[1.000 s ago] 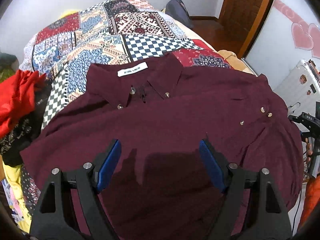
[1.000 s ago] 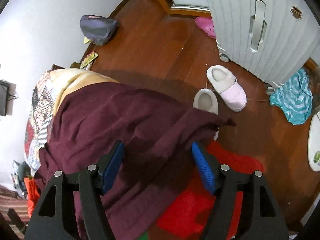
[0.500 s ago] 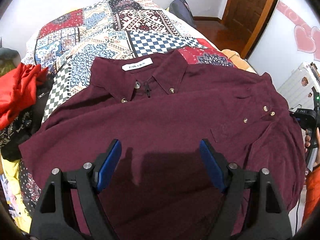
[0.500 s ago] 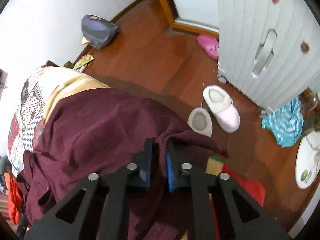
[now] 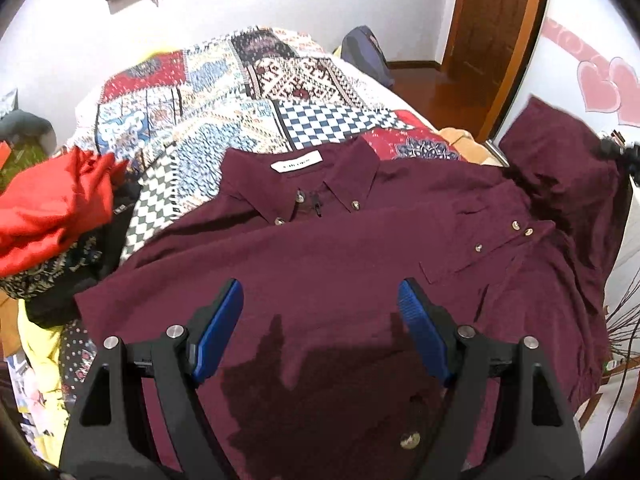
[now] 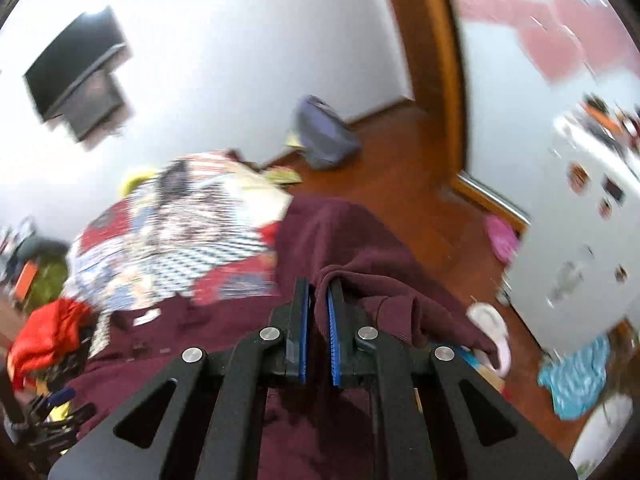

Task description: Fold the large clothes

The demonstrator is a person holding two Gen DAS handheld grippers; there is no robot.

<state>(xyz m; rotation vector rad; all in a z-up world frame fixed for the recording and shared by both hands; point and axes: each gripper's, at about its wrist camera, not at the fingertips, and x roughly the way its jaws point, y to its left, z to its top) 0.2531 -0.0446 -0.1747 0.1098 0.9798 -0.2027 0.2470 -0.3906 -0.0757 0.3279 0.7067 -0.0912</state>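
At nine o'clock in the left wrist view a crumpled red garment (image 5: pixel 52 204) sits heaped on darker cloth. Beside it the patchwork quilt (image 5: pixel 224 104), all checks and printed squares, covers the bed. The maroon shirt (image 5: pixel 360 264) lies spread across it, soft and matte, collar toward twelve o'clock with a white label (image 5: pixel 297 162) and small metal buttons. The left gripper (image 5: pixel 320 328) hangs above the shirt's lower front, its ribbed blue pads spread wide with nothing between them. At two o'clock one sleeve (image 5: pixel 560 152) is lifted off the bed. The right wrist view is badly blurred, yet the right gripper (image 6: pixel 318 324) shows narrow, pinching a fold of maroon fabric (image 6: pixel 360 284). A pale slipper (image 6: pixel 490 330) peeks out, half hidden by cloth.
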